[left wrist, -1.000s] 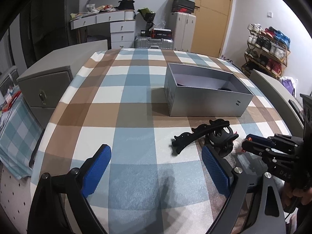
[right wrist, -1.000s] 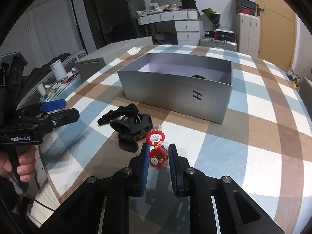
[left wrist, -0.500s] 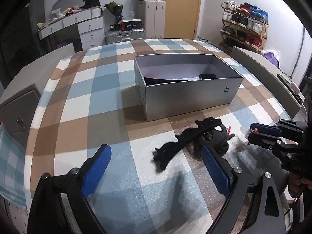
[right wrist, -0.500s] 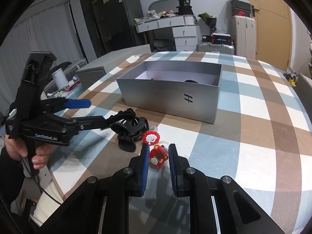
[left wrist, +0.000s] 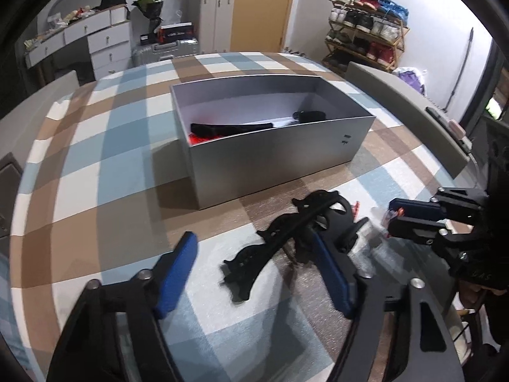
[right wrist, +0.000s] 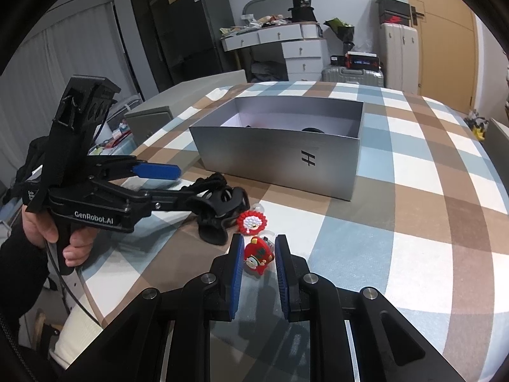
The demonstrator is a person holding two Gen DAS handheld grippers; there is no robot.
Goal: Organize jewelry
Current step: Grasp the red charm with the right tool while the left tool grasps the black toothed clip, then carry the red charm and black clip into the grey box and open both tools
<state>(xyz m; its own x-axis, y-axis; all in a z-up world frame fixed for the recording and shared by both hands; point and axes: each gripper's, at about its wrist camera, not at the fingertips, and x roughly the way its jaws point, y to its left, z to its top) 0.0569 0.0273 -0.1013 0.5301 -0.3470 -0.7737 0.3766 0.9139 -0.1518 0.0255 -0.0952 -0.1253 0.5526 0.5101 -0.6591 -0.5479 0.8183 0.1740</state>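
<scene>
black plastic, long and toothed: a hair clip (left wrist: 267,248) lies on the checked tablecloth (left wrist: 105,165) between the blue pads of the left gripper (left wrist: 254,273), whose jaws are closing around it; the pads do not yet press on it. its far end runs up against a black claw clip (right wrist: 219,210) just beyond the right-hand pad (left wrist: 331,273). from the right wrist view the same gripper reaches in from the left, a hand (right wrist: 47,232) on its trigger handle, its fingers on either side of the black clips.

a small red ornament (right wrist: 258,256) with a little figure on it sits between the pads of the right gripper (right wrist: 258,270), which is at its narrowest and pinches it against the cloth. just ahead of those fingertips, touching the claw clip's side, lies a round red-rimmed charm (right wrist: 252,221) with a white beaded centre, and something clear and small shows beside it, too blurred to name.

beyond both grippers stands an open silver-grey box (left wrist: 273,162). inside it, a long black piece (left wrist: 232,129) lies along the near wall over something red, and another dark item (left wrist: 310,115) rests toward the far right corner.

further off, past the table's edge, are a white chest of drawers (right wrist: 302,54), a silver suitcase (right wrist: 353,74) and a shoe rack (left wrist: 366,28).
</scene>
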